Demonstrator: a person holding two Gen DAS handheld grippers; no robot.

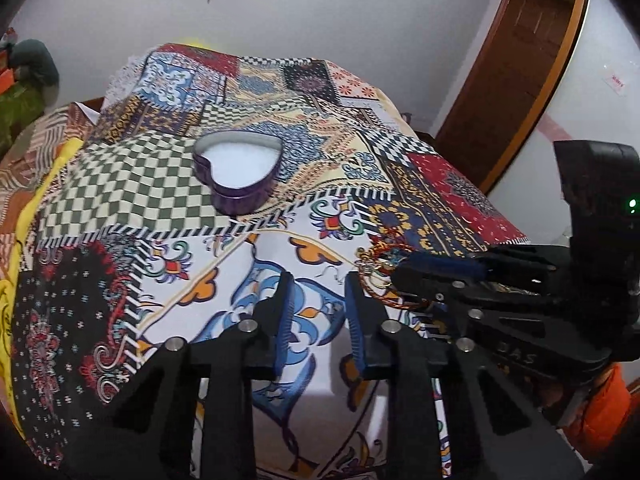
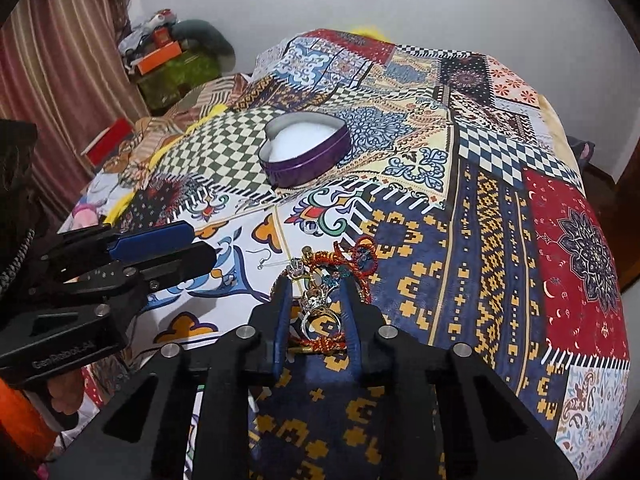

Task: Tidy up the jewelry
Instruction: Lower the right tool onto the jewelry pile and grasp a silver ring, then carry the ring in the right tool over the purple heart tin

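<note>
Right wrist view: right gripper (image 2: 316, 312), fingers parted, straddling jewelry pile (image 2: 324, 280) — rings, red-orange cord bracelet, trinkets — lying on patchwork cloth (image 2: 480, 216); contact with fingers cannot tell. Single earring hook (image 2: 265, 258) on cloth just left of pile. Heart-shaped purple tin (image 2: 304, 150), lid off, white lining, farther back on cloth, well apart from pile. Left wrist view: left gripper (image 1: 318, 312), fingers parted, nothing between, above cloth beside right gripper.

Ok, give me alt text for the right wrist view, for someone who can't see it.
The right gripper is open around a small pile of jewelry on a patchwork cloth. Beyond sits an open purple heart-shaped tin; the left gripper is at left.
</note>
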